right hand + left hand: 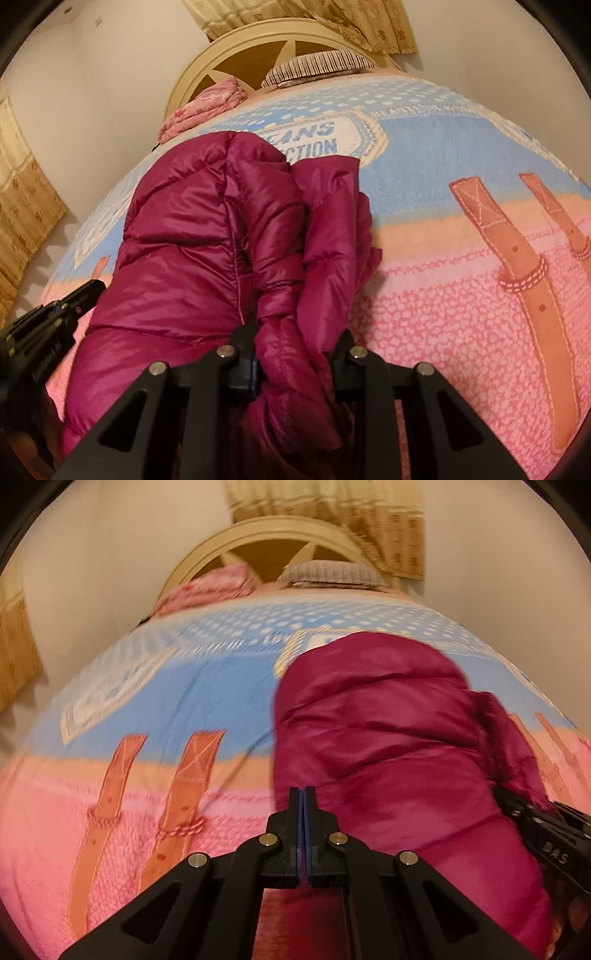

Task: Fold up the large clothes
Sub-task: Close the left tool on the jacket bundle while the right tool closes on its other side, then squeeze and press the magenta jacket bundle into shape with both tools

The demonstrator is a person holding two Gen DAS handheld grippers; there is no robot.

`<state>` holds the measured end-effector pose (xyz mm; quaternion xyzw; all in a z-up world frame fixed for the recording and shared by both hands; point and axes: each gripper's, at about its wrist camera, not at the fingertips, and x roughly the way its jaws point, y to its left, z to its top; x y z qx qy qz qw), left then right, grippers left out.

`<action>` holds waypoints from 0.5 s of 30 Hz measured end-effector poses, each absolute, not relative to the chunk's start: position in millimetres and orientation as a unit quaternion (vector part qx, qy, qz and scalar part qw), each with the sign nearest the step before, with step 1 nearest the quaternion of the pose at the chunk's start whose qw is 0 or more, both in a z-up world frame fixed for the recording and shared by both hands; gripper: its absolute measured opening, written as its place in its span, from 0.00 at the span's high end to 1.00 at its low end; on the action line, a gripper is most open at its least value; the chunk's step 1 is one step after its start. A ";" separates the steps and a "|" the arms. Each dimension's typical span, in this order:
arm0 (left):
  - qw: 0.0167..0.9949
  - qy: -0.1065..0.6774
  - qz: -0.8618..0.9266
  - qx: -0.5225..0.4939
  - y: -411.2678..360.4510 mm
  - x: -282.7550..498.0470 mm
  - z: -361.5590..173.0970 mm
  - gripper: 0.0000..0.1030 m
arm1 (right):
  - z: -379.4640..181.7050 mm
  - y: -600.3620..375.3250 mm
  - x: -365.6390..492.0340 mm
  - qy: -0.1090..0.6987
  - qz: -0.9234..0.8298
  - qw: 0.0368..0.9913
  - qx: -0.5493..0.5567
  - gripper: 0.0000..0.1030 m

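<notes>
jacket: magenta puffer jacket [207, 236] lies lengthwise on the bed cover [461, 295], already narrowed | right gripper [295, 354]: jaws partly closed, clamping near hem bunch, likely to lift it | left gripper [303, 812]: fingers fully together at jacket's left edge, whether fabric is pinched is unclear

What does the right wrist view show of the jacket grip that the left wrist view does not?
Only the right wrist view shows the right gripper shut on a bunched fold of the magenta puffer jacket, plus lettering on the blanket. Only the left wrist view shows the left gripper shut with nothing visible between its pads, beside the jacket's edge. Both share the jacket lying on the blanket, the headboard and a striped pillow.
</notes>
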<state>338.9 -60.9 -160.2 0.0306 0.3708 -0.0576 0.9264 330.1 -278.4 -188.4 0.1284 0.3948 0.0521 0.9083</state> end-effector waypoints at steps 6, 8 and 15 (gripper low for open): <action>0.916 0.396 -0.054 -0.018 -39.0 348.0 -169.2 0.85 | -190.8 -273.9 331.7 0.398 0.050 0.909 0.111 0.72; 0.920 0.388 -0.043 -0.026 -40.1 347.6 -164.9 0.41 | -190.6 -273.3 331.0 0.398 0.050 0.910 0.107 0.72; 0.925 0.367 -0.053 -0.076 -33.7 342.8 -148.2 0.17 | -192.2 -272.9 333.4 0.397 0.051 0.911 0.101 0.71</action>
